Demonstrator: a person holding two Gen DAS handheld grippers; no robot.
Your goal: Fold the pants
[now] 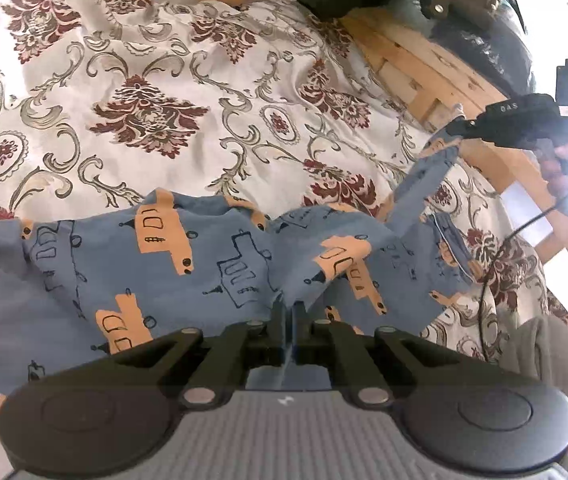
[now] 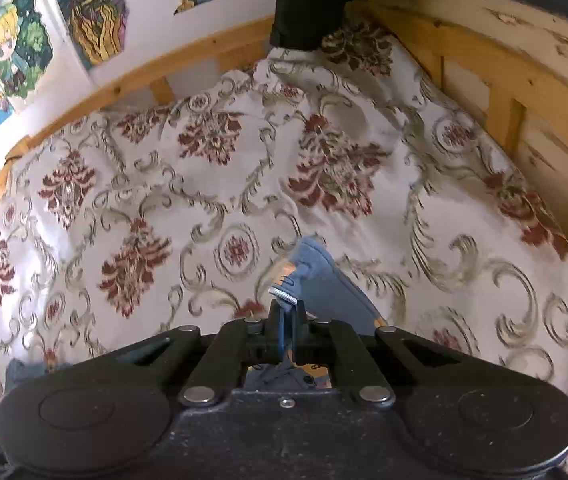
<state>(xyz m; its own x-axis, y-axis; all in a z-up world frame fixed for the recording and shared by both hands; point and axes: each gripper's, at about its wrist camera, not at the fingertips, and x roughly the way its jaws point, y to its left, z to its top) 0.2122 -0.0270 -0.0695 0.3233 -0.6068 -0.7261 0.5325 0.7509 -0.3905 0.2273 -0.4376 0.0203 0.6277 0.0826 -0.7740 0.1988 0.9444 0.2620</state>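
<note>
In the left wrist view, the blue pants (image 1: 188, 264), printed with orange trucks, lay spread across the lower left and centre of the frame on a cream bedspread (image 1: 132, 92) patterned with dark red medallions. The left gripper (image 1: 289, 312) at bottom centre was clenched on an edge of the fabric, with a fold of blue pinched between its closed fingers. From there the cloth rose toward the right of the frame, where one corner was lifted up to the right gripper (image 1: 458, 126), held by a hand (image 1: 564, 160) against bright window glare. Only this view showed both tools at once and the full spread of the garment. A wooden bed rail (image 1: 436, 76) ran along the upper right, and a grey sleeve (image 1: 544, 356) was cut off at the lower right.

The right wrist view showed posters (image 2: 24, 40) on the wall at upper left, which the other camera missed. At bottom centre the right gripper (image 2: 288, 312) was clamped on a bunched corner of the pants (image 2: 320, 276), with a bit of white stitching showing at the fingertips. The rest of the garment was hidden beneath the tool's body. A dark object at top centre was too cropped to identify.
</note>
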